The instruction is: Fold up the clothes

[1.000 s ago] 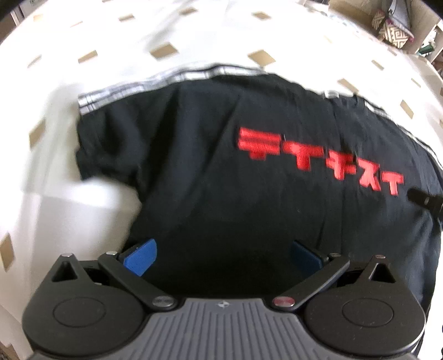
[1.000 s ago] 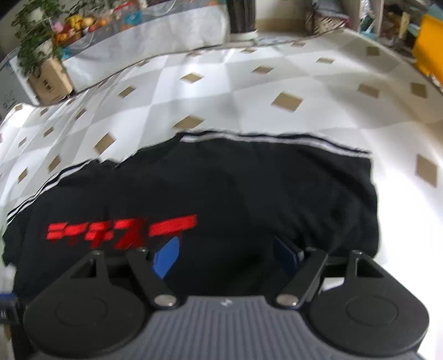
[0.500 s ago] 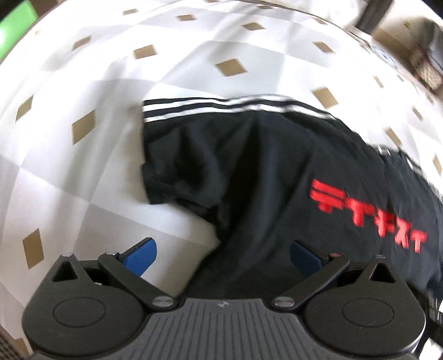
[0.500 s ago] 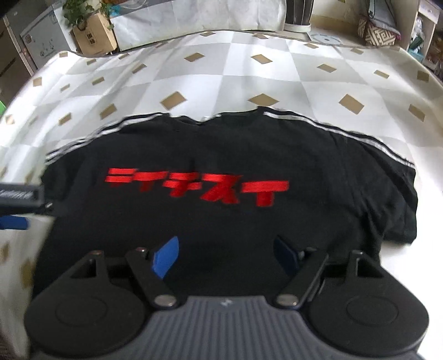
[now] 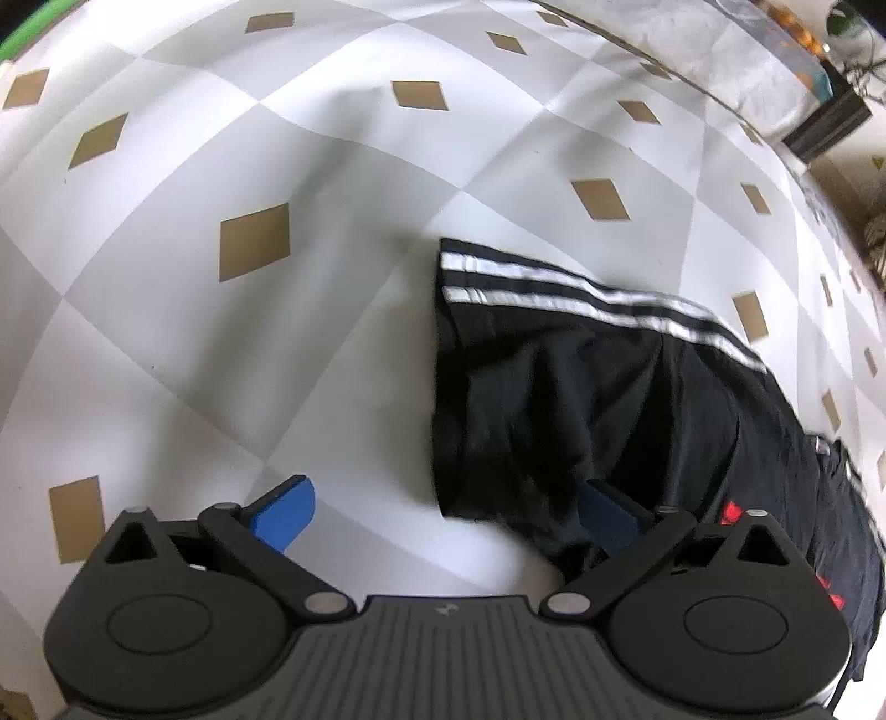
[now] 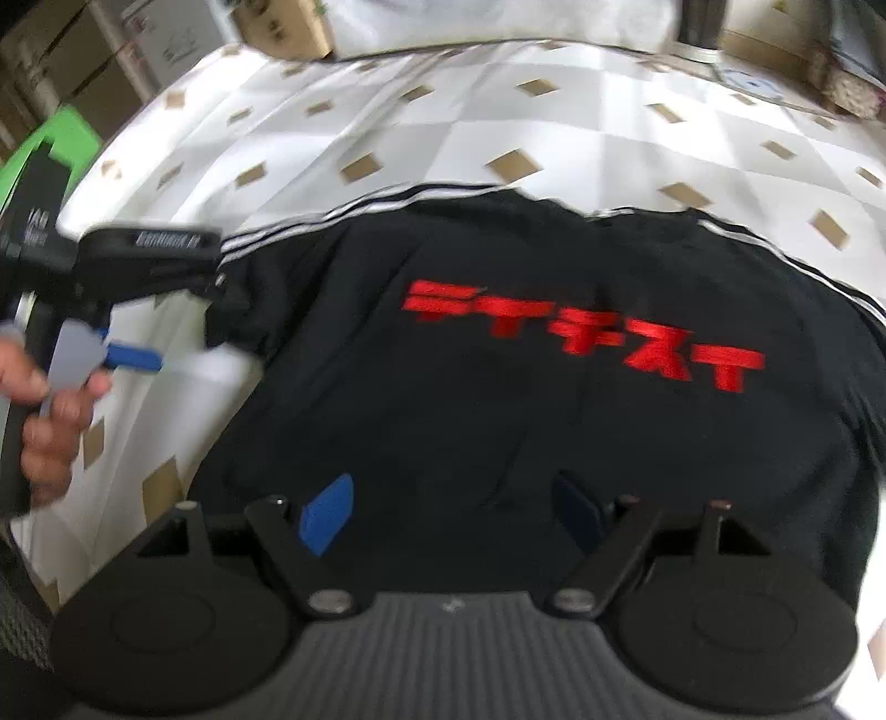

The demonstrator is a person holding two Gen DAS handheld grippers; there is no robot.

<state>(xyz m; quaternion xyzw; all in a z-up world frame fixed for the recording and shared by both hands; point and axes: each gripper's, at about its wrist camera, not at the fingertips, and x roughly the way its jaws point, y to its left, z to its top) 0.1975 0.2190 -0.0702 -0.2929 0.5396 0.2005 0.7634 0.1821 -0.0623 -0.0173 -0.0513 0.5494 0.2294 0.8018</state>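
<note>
A black T-shirt (image 6: pixel 498 432) with red lettering (image 6: pixel 581 332) and white-striped sleeves lies flat, front up, on a white cloth with tan diamonds (image 5: pixel 249 343). My left gripper (image 5: pixel 446 515) hovers over the outer edge of the left sleeve (image 5: pixel 554 399). Its jaws are wide and closing; one finger is above the cloth, the other above the sleeve, and neither presses on anything. My right gripper (image 6: pixel 453 515) hangs above the shirt's lower middle with its jaws opening and only flat fabric below them. The right wrist view also shows a hand (image 6: pixel 50 421) holding the left gripper beside that sleeve.
The patterned cloth spreads well beyond the shirt on the left and far sides. A green object (image 6: pixel 61 144) and cardboard boxes (image 6: pixel 282 27) stand off the far left. A dark post (image 6: pixel 703 22) and a woven basket (image 6: pixel 847 83) sit beyond the far edge.
My left gripper has slid from over the shirt's chest to the left sleeve's edge. My right gripper has moved from the right sleeve to the shirt's middle, and the left gripper has come into its view.
</note>
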